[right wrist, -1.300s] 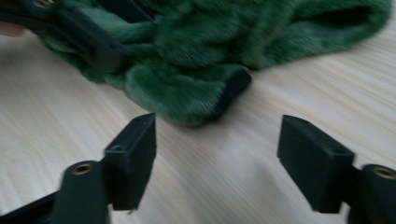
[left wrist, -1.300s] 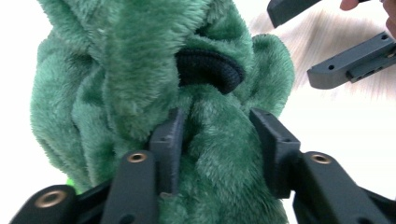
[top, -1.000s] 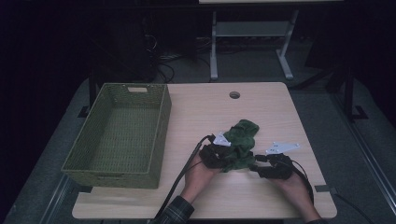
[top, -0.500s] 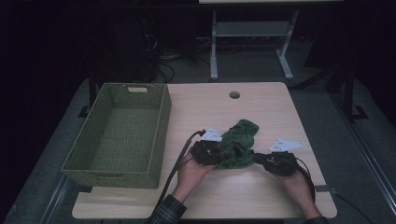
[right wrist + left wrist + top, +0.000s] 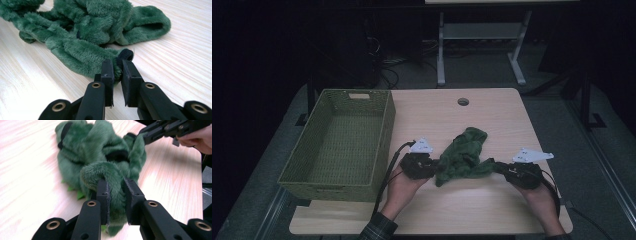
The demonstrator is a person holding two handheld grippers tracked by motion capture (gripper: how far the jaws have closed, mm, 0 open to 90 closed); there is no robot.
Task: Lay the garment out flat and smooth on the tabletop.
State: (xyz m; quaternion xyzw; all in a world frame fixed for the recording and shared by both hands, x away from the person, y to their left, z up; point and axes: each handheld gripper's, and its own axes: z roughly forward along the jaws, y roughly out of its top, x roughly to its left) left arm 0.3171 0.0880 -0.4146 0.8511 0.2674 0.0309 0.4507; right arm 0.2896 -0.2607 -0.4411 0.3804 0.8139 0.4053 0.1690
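Both grippers have a hold on the green fleece garment (image 5: 463,157), which lies crumpled on the worktop (image 5: 492,210) just right of the woven basket (image 5: 337,142). The left gripper (image 5: 117,192) pinches a rolled fold at its near-left edge; the right gripper (image 5: 117,68), whose jaws have just been closing, now clamps a dark-trimmed cuff (image 5: 125,55) at the other end. To spread it cleanly, I'd say draw the hands apart evenly and lift a little so the bunched middle unrolls. The right bite looks shallow, so a sharp tug could slip the cuff free.
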